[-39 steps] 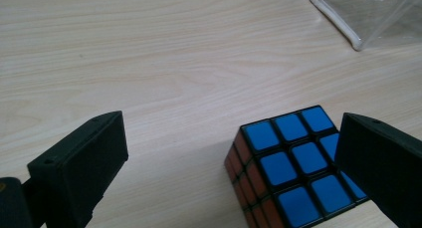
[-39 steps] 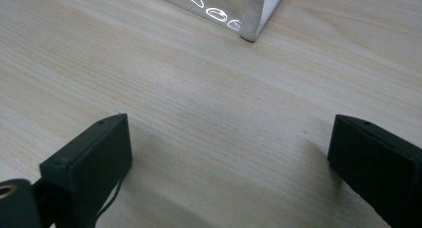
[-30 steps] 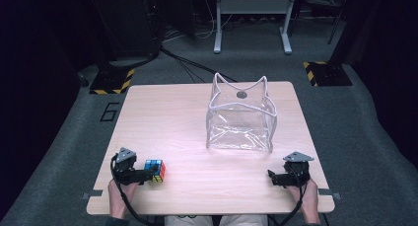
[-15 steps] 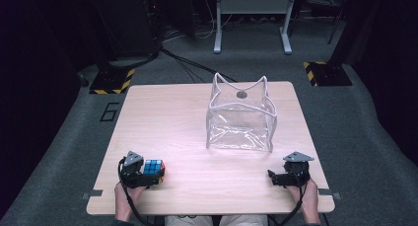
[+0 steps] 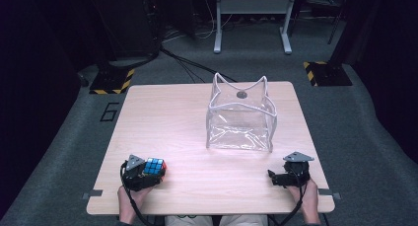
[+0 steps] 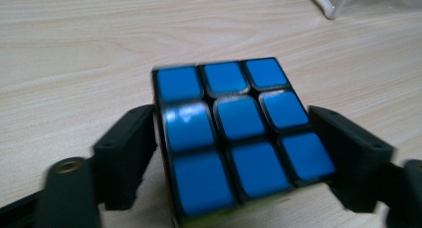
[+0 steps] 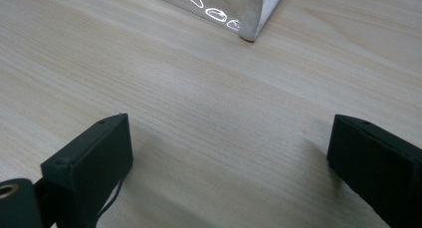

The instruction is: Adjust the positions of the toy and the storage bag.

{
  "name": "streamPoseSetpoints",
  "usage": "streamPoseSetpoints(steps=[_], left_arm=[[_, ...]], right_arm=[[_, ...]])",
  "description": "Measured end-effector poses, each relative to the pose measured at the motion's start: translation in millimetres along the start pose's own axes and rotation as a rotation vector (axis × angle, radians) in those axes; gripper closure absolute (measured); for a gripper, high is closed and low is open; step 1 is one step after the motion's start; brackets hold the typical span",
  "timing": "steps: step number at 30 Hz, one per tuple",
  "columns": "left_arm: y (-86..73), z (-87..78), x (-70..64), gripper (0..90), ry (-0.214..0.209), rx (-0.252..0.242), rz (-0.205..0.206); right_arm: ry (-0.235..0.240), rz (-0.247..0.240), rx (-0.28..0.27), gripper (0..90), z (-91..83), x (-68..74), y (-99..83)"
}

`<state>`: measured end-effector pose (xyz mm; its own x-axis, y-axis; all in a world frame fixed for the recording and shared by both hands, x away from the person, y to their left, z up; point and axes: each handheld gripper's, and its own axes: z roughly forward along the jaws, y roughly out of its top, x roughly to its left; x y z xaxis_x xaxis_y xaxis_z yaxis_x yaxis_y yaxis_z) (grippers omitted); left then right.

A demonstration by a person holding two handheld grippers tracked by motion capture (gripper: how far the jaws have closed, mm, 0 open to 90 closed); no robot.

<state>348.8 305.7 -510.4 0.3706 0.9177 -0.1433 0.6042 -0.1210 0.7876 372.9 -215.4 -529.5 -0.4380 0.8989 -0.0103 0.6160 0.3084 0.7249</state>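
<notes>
A Rubik's cube (image 5: 154, 166) with its blue face up sits near the table's front left corner. My left gripper (image 5: 152, 171) is shut on it. In the left gripper view the two black jaws press against opposite sides of the cube (image 6: 239, 133). My right gripper (image 5: 274, 177) rests near the front right edge and points left. In the right gripper view this gripper (image 7: 229, 143) stands open, with bare wood between its jaws.
A clear, open-topped plastic bag (image 5: 241, 120) stands upright on the light wooden table (image 5: 172, 122), right of centre; its bottom corner (image 7: 249, 14) shows ahead of the right gripper. Dark floor, cables and a metal stand lie beyond the far edge.
The left gripper moved right toward the cube and closed its jaws around it. The right gripper has stayed put.
</notes>
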Motion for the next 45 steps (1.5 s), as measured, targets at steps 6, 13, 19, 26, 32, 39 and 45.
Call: streamPoseSetpoints(steps=[6,13,19,26,32,39,45], left_arm=[[-1.3,0.3,-2.2,31.9,0.015,-0.005,0.012],[-0.9,-2.0,-1.4,34.0,-0.001,-0.026,0.026],[-0.7,-1.3,-4.1,34.1,-0.011,-0.023,0.040],[3.9,1.3,-16.0,34.1,-0.032,-0.025,0.078],[10.6,5.3,-31.9,34.1,-0.066,-0.030,0.120],[17.6,18.2,-56.1,34.1,-0.123,-0.015,0.190],[23.1,31.8,-82.6,34.1,-0.181,-0.003,0.251]], right_arm=[[-0.002,0.004,0.001,3.5,-0.2,0.3,-0.1],[-0.002,0.004,0.000,3.6,-0.2,0.3,-0.1],[-0.002,0.004,0.000,3.6,-0.2,0.3,-0.1],[-0.002,0.004,-0.001,3.6,-0.2,0.2,-0.1],[-0.003,0.007,0.000,3.7,-0.3,0.4,-0.2],[-0.003,0.007,-0.001,3.7,-0.3,0.5,-0.2],[-0.004,0.008,-0.001,3.8,-0.4,0.5,-0.3]])
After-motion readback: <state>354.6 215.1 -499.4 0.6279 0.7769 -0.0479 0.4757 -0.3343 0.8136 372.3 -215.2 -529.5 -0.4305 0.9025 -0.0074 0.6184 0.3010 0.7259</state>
